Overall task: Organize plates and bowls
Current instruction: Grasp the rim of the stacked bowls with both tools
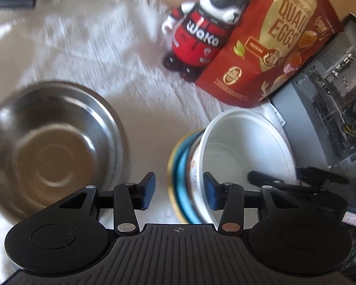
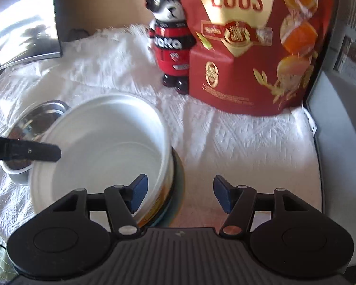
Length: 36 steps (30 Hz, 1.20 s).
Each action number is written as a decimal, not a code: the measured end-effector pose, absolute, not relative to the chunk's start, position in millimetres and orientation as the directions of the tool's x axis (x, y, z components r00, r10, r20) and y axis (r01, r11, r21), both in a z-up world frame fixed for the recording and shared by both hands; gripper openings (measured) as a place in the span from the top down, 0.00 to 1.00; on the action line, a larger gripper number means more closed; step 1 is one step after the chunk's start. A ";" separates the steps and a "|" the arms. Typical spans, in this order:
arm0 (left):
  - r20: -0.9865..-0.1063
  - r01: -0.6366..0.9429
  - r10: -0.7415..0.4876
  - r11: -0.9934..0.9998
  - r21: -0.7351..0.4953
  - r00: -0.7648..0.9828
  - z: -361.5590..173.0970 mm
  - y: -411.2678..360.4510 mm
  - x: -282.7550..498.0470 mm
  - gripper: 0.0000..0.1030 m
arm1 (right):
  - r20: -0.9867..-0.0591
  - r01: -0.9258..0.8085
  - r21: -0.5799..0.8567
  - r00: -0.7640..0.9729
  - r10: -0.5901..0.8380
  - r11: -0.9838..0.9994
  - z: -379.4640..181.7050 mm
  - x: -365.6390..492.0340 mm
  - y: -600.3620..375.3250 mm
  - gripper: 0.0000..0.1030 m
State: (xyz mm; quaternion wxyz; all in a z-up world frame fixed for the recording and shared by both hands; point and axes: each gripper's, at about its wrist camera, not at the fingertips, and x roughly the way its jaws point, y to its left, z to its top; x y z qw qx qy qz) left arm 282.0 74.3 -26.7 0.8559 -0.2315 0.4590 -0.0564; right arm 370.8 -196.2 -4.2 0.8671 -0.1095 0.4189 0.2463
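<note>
The round steel bowl point(image 2: 39, 118) is half hidden behind the white bowl point(image 2: 102, 152). The red "Quail Eggs" pouch point(image 2: 249, 47) is cut off at the top edge.

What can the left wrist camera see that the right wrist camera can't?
Only the left view shows the steel bowl's whole inside, the open left tongs up close, and the blue and yellow plates under the white bowl. Only the right view shows the open right tongs up close. Both show the panda figure and quail eggs bag.
</note>
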 end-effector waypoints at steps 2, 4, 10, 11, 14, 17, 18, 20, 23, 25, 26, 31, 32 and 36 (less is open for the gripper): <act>-0.763 -0.130 -0.333 0.871 -0.474 0.554 -35.5 70.2 291.7 0.54 | -0.796 -0.515 0.029 0.507 0.331 0.857 -9.3 376.1 -195.9 0.40; -0.768 -0.141 -0.322 0.873 -0.467 0.553 -42.0 64.7 298.7 0.53 | -0.824 -0.527 0.091 0.436 0.361 0.845 -16.2 384.7 -196.8 0.40; -0.773 -0.131 -0.340 0.870 -0.475 0.536 -56.6 53.9 309.3 0.43 | -0.847 -0.439 0.362 0.214 0.487 0.823 -46.8 406.4 -208.9 0.41; -0.774 -0.130 -0.341 0.872 -0.473 0.533 -57.8 52.6 310.4 0.43 | -0.843 -0.427 0.383 0.201 0.499 0.819 -48.9 407.5 -210.0 0.41; -0.777 -0.131 -0.356 0.865 -0.485 0.519 -58.1 54.2 312.0 0.44 | -0.829 -0.405 0.447 0.146 0.539 0.797 -55.3 410.2 -207.7 0.41; -0.778 -0.146 -0.370 0.853 -0.501 0.508 -57.9 58.8 308.0 0.45 | -0.816 -0.388 0.493 0.104 0.569 0.779 -58.1 408.9 -201.2 0.42; -0.783 -0.150 -0.363 0.856 -0.494 0.505 -56.8 59.2 304.9 0.45 | -0.820 -0.389 0.484 0.113 0.562 0.784 -57.7 407.7 -198.4 0.40; -0.805 -0.160 -0.340 0.871 -0.465 0.486 -52.1 58.9 299.8 0.45 | -0.826 -0.409 0.461 0.128 0.549 0.788 -54.7 404.6 -193.0 0.40; -0.839 -0.170 -0.302 0.895 -0.413 0.453 -43.8 62.9 289.4 0.45 | -0.831 -0.415 0.452 0.125 0.542 0.790 -49.7 400.4 -185.9 0.41; -0.857 -0.162 -0.267 0.915 -0.369 0.441 -40.5 62.7 281.0 0.45 | -0.827 -0.431 0.469 0.092 0.554 0.771 -48.0 393.3 -183.1 0.41; -0.863 -0.158 -0.264 0.919 -0.360 0.432 -41.2 63.0 277.7 0.45 | -0.823 -0.442 0.481 0.071 0.564 0.757 -47.8 389.0 -181.2 0.41; -0.863 -0.150 -0.277 0.918 -0.368 0.423 -46.7 66.1 269.6 0.47 | -0.829 -0.459 0.486 0.026 0.558 0.744 -54.7 378.3 -178.7 0.43; -0.863 -0.151 -0.280 0.916 -0.371 0.421 -46.6 66.3 270.3 0.47 | -0.826 -0.461 0.488 0.030 0.563 0.741 -54.5 378.5 -179.6 0.43; -0.871 -0.140 -0.270 0.925 -0.353 0.409 -46.0 63.5 271.8 0.48 | -0.832 -0.474 0.458 0.069 0.550 0.752 -50.6 380.6 -176.5 0.43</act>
